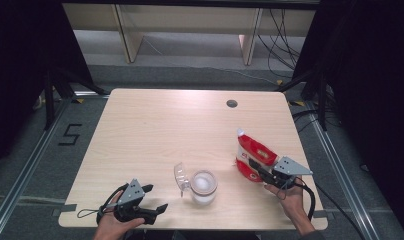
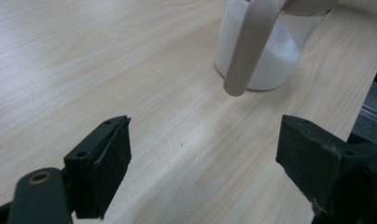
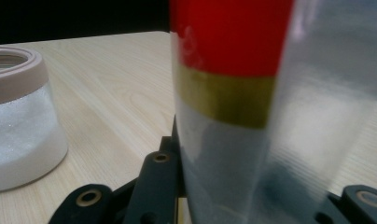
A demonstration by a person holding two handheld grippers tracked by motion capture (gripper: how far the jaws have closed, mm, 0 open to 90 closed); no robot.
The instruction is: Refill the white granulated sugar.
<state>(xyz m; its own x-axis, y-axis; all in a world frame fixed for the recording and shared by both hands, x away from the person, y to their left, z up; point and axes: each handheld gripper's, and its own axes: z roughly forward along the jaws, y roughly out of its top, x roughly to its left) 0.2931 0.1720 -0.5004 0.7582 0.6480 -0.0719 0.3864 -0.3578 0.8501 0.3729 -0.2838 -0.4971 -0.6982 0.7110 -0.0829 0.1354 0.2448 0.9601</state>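
The fingers of our right gripper (image 1: 260,172) clamp the red, white and gold refill pouch (image 1: 252,154) standing at the table's (image 1: 155,125) right, our left gripper (image 1: 151,198) gapes empty, so next we likely tip the pouch over the lidded clear jar of white powder (image 1: 203,186).

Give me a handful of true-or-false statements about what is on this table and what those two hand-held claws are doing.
1. The right gripper has a red and white bag between its jaws. True.
2. The jar holds a dark liquid. False: its contents are white.
3. The jar's lid is flipped open at its left side. True.
4. The left gripper is clamped on the jar. False: its jaws stand open on bare table, short of the jar.
5. The bag lies inside the jar. False: it stands to the jar's right.
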